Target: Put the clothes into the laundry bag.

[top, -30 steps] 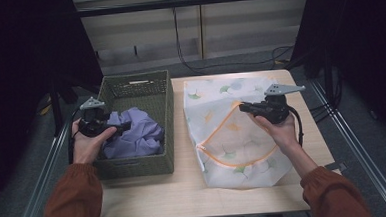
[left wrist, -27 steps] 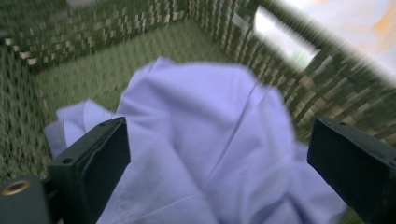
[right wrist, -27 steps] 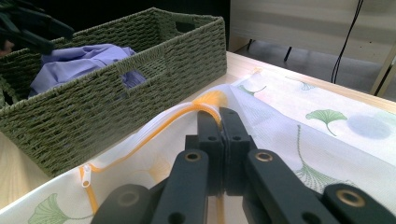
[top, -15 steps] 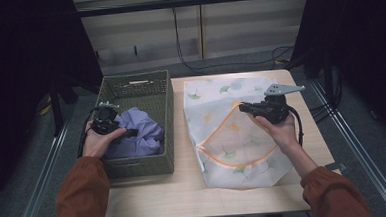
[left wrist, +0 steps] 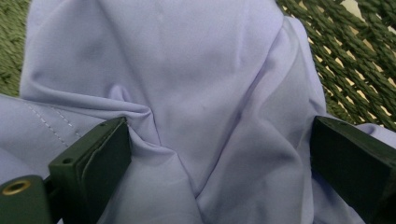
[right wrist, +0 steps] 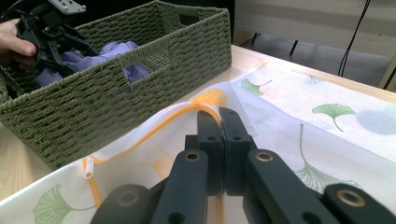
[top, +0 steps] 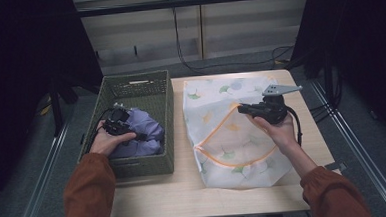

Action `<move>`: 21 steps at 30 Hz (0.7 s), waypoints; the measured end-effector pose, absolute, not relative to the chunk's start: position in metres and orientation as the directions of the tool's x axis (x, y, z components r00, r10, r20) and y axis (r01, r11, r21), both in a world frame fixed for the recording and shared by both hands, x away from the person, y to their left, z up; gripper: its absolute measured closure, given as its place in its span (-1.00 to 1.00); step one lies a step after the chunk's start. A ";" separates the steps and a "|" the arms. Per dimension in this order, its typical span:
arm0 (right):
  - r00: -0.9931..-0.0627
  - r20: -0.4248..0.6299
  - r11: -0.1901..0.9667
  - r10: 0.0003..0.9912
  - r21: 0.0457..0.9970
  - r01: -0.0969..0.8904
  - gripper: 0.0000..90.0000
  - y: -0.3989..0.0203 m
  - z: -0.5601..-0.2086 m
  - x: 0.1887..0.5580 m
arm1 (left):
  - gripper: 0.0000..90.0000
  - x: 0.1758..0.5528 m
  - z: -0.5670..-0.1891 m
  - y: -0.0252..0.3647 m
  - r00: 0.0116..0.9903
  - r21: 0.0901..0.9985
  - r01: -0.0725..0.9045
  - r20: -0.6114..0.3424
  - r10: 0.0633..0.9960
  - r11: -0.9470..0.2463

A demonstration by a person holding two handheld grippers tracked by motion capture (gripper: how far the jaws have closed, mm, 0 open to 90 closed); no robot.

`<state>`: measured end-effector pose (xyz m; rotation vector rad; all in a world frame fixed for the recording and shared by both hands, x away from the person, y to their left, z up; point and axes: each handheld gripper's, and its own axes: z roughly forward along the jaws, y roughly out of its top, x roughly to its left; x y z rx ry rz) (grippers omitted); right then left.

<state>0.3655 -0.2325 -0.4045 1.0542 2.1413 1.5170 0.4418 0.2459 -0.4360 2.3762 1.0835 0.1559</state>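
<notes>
Lilac garment (left wrist: pixel 187 93), one, lies bunched in the one green woven basket (top: pixel 163 110) at nine o'clock on the worktop (top: pixel 185 189). Left tongs (left wrist: pixel 219 154) gape wide around its folds. Right tongs (right wrist: pixel 219 116), at three o'clock, pinch the orange zipper edge (right wrist: pixel 187 109) of one leaf-print mesh bag (top: pixel 232 136).
</notes>
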 end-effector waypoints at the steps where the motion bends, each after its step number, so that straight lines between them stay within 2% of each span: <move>1: -0.682 0.155 0.169 0.715 0.908 0.384 0.99 -0.232 -0.404 0.366 | -0.84 0.441 -0.437 0.244 0.669 0.497 0.677 -0.110 0.735 -0.543; 7: -0.680 0.154 0.176 0.717 0.904 0.390 0.99 -0.232 -0.406 0.367 | -0.84 0.442 -0.444 0.237 0.722 0.415 0.649 -0.073 0.688 -0.638; 12: -0.682 0.149 0.182 0.716 0.903 0.389 0.99 -0.231 -0.405 0.366 | -0.86 0.444 -0.451 0.236 0.713 0.390 0.663 -0.069 0.698 -0.639; 21: -0.685 0.150 0.183 0.713 0.903 0.389 0.99 -0.231 -0.405 0.366 | -0.78 0.444 -0.464 0.233 0.734 0.328 0.640 0.006 0.679 -0.695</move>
